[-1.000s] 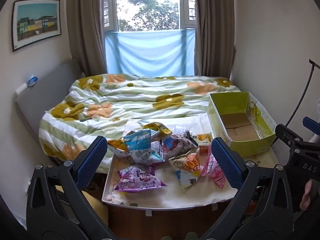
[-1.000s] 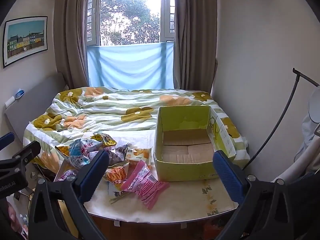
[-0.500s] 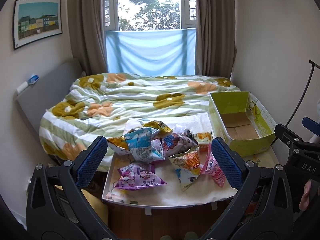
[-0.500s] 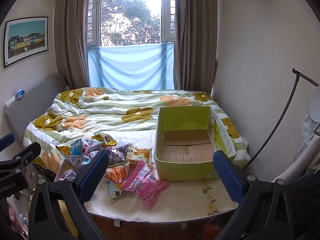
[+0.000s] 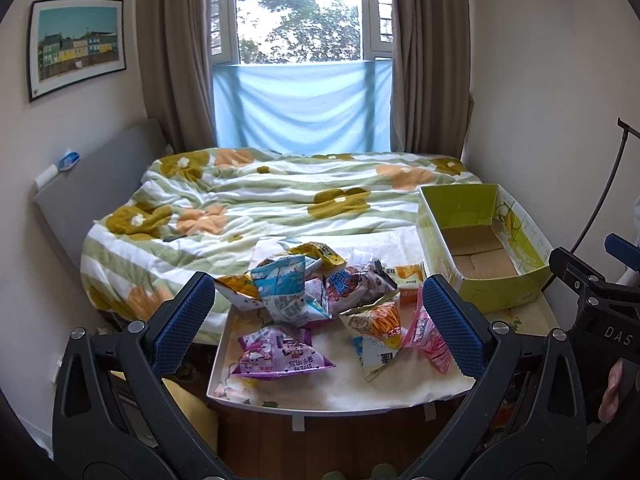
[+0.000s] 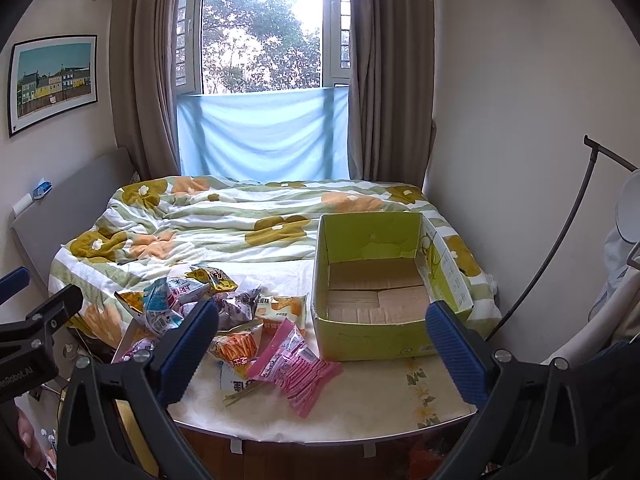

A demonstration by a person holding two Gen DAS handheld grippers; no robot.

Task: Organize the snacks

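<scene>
Both claws wide, empty: left gripper (image 5: 318,320), right gripper (image 6: 322,344) hang near table edge. Snack packs (image 5: 320,300) piled left on table (image 6: 400,408); green box (image 6: 372,312) empty, far right. Pink pack (image 6: 294,368) nearest box: pinch its middle w/ right, lift clear over the rim.

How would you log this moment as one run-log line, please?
left gripper: open, empty | right gripper: open, empty | snack packets: piled on table | green box: empty | stage: pre-grasp
</scene>
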